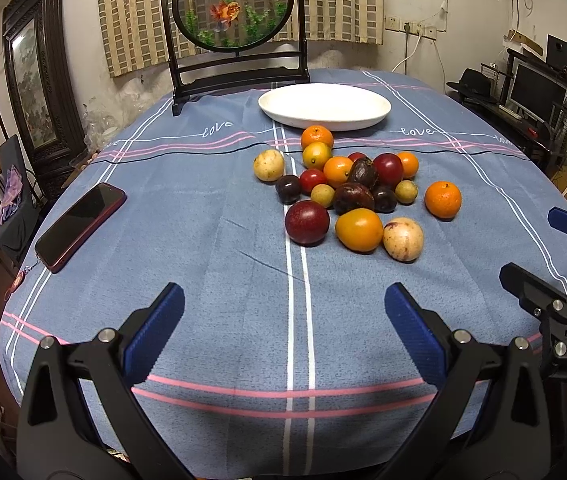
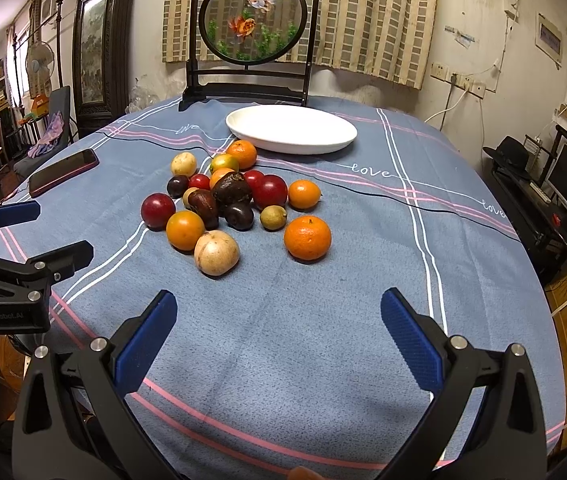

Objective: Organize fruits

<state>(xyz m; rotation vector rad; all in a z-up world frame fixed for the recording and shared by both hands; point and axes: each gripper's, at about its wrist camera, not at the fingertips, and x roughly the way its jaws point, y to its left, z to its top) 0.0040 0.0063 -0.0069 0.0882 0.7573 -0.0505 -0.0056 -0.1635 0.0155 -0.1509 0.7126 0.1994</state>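
Observation:
A pile of several fruits (image 1: 347,184) (image 2: 231,200) lies mid-table: orange tangerines, dark red and purple plums, pale yellow round fruits. One tangerine (image 2: 307,238) (image 1: 443,199) sits apart at the pile's right. Behind the pile stands a white oval plate (image 1: 323,106) (image 2: 291,128) with nothing in it. My left gripper (image 1: 283,312) hangs open above the cloth, short of the pile. My right gripper (image 2: 279,312) is open too, near the table's front, holding nothing. Each gripper shows at the edge of the other's view.
A dark phone (image 1: 81,226) (image 2: 63,173) lies on the blue striped tablecloth (image 1: 211,280) at the left. A framed round goldfish screen (image 1: 235,4) (image 2: 253,20) stands behind the plate. Shelves and a monitor (image 1: 537,90) line the right wall.

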